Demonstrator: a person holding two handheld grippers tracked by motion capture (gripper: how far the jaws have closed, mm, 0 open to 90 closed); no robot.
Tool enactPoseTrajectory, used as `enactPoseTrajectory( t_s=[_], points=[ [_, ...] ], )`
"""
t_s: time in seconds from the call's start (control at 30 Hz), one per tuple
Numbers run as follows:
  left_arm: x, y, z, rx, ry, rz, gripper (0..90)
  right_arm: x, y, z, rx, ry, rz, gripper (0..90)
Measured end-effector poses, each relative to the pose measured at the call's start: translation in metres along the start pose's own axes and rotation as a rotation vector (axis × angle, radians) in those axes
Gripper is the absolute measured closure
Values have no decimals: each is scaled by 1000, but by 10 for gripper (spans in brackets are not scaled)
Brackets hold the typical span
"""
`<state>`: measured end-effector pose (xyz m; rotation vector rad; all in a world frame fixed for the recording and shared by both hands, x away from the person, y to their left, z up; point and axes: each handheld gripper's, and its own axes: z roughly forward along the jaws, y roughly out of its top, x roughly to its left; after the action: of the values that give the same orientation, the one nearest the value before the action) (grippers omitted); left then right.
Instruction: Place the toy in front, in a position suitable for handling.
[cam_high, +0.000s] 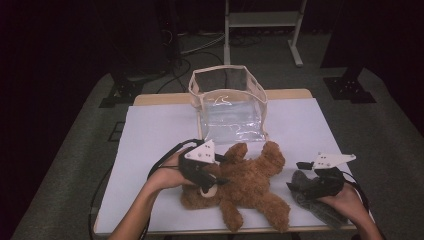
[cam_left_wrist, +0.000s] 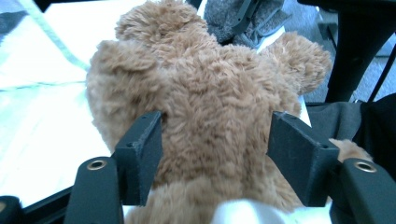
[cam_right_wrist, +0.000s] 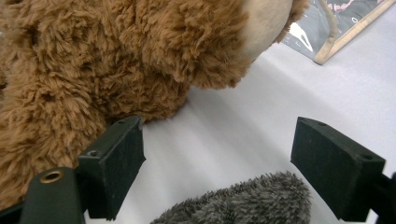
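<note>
Though straddled by the left gripper (cam_high: 212, 182), not yet lifted: fluffy brown plush teddy bear (cam_high: 250, 185), flat on the white-covered worktop (cam_high: 150, 150), near centre, head toward the left. Left fingers (cam_left_wrist: 140, 154) parted about halfway, one either side of the bear's head end, fur brushing both pads. No squeeze visible in the pile, so noted as open, not gripping.

Right gripper (cam_high: 296, 175) at near right, low over a small grey fleecy plush item (cam_high: 325, 212). Fingers (cam_right_wrist: 114, 163) spread wide, grey plush below and between them, bare worktop in the gap, nothing clamped. Grey item near the bear's right-hand leg.

Clear plastic tote bag with beige trim (cam_high: 232, 120) upright at far centre, mouth open, just beyond the bear's upper paw. Looks empty through the wall, though glare hinders certainty.

Judged progress: early. Apparent job: packing the soft toys into the bag. Done so far: bag standing open, both grippers placed at their toys. Left to do: close on the bear, lift, carry far over the rim, release inside; then the same for the grey item.
</note>
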<state>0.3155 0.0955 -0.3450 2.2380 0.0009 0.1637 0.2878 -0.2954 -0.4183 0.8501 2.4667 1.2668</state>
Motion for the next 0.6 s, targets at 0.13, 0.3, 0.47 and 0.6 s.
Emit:
enactPoseTrajectory(
  t_s=[0.13,0.3,0.47,0.6],
  points=[
    [-3,-14,-11,-32,23,-11,310,0,0,-1,1,-3,1,161],
    [-4,-33,-18,-45,51,-32,271,-1,-3,-5,11,-18,-3,163],
    [-7,-48,-21,-77,38,-72,238,-1,-9,-19,17,-47,-7,164],
    [-11,-50,-24,-82,38,-75,233,-4,-22,-41,6,-75,11,182]
  ],
)
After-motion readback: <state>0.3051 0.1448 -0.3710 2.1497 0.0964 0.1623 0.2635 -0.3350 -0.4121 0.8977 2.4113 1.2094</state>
